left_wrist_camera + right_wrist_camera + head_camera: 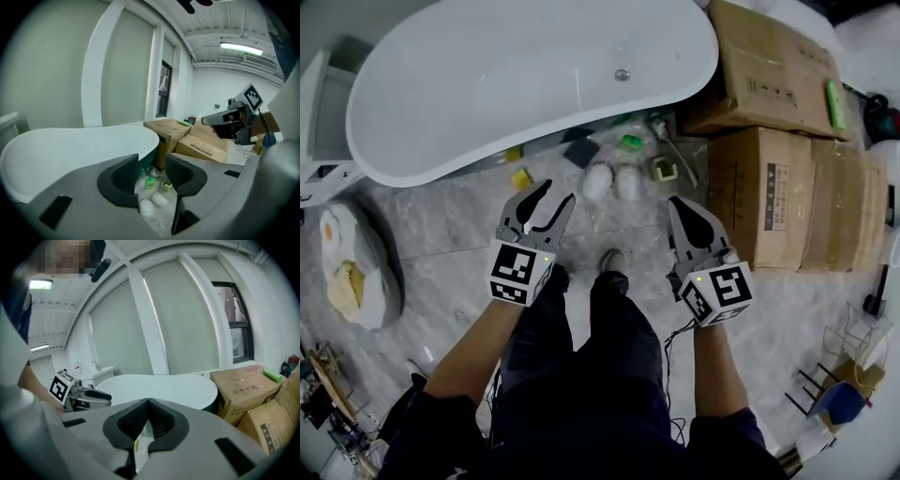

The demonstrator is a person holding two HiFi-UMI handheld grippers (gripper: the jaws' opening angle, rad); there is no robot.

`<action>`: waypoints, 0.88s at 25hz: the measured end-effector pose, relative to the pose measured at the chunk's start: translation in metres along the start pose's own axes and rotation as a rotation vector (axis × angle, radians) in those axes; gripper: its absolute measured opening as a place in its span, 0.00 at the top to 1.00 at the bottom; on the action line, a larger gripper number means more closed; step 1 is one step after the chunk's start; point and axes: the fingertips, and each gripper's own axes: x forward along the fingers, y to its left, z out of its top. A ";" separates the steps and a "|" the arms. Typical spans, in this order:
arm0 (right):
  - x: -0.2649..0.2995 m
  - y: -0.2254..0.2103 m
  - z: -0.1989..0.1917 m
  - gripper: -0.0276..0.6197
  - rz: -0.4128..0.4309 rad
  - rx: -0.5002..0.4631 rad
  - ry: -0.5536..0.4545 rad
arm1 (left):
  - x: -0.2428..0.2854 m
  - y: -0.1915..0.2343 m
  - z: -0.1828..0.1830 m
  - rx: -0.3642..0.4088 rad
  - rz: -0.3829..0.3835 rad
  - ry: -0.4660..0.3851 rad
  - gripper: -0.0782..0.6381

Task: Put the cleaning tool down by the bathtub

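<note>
The white bathtub (pixel 525 75) fills the top of the head view. On the floor at its foot lie two white fluffy cleaning pads (pixel 613 182), side by side. Between my open left jaws they show again as cleaning pads (pixel 153 204). My left gripper (pixel 555 194) hangs open and empty, a little to the near left of the pads. My right gripper (pixel 679 202) is shut with nothing in it, to the near right of them. In the right gripper view the jaws meet (pixel 148 404) in front of the bathtub (pixel 164 385).
A yellow sponge (pixel 521 178), a dark pad (pixel 581 151) and small green items (pixel 631 142) lie along the tub's base. Stacked cardboard boxes (pixel 787 178) stand at the right. A white and yellow bundle (pixel 352 267) lies at the left. The person's legs and a shoe (pixel 612 261) are below.
</note>
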 end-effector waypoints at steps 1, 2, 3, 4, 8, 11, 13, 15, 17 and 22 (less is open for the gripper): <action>-0.005 0.006 0.013 0.95 0.006 -0.007 -0.014 | -0.011 -0.004 0.010 0.000 -0.002 -0.009 0.63; -0.011 0.012 0.026 0.95 0.011 -0.015 -0.026 | -0.020 -0.008 0.021 0.000 -0.004 -0.018 0.63; -0.016 0.017 0.037 0.95 0.013 -0.024 -0.036 | -0.029 -0.012 0.030 0.001 -0.007 -0.027 0.63; -0.022 0.022 0.047 0.95 0.013 -0.034 -0.045 | -0.038 -0.016 0.040 0.004 -0.009 -0.036 0.63; -0.048 0.043 0.079 0.95 0.020 -0.062 -0.085 | -0.073 -0.033 0.078 0.034 -0.019 -0.088 0.63; -0.070 0.056 0.099 0.95 0.024 -0.072 -0.112 | -0.102 -0.044 0.106 0.068 -0.023 -0.132 0.63; -0.083 0.064 0.114 0.95 0.031 -0.083 -0.131 | -0.121 -0.049 0.125 0.094 -0.024 -0.160 0.63; -0.095 0.069 0.127 0.95 0.032 -0.083 -0.149 | -0.137 -0.054 0.145 0.118 -0.024 -0.188 0.63; -0.105 0.075 0.138 0.95 0.033 -0.080 -0.161 | -0.151 -0.059 0.161 0.137 -0.033 -0.203 0.63; -0.118 0.097 0.171 0.95 0.063 -0.115 -0.217 | -0.174 -0.067 0.197 0.185 -0.058 -0.249 0.63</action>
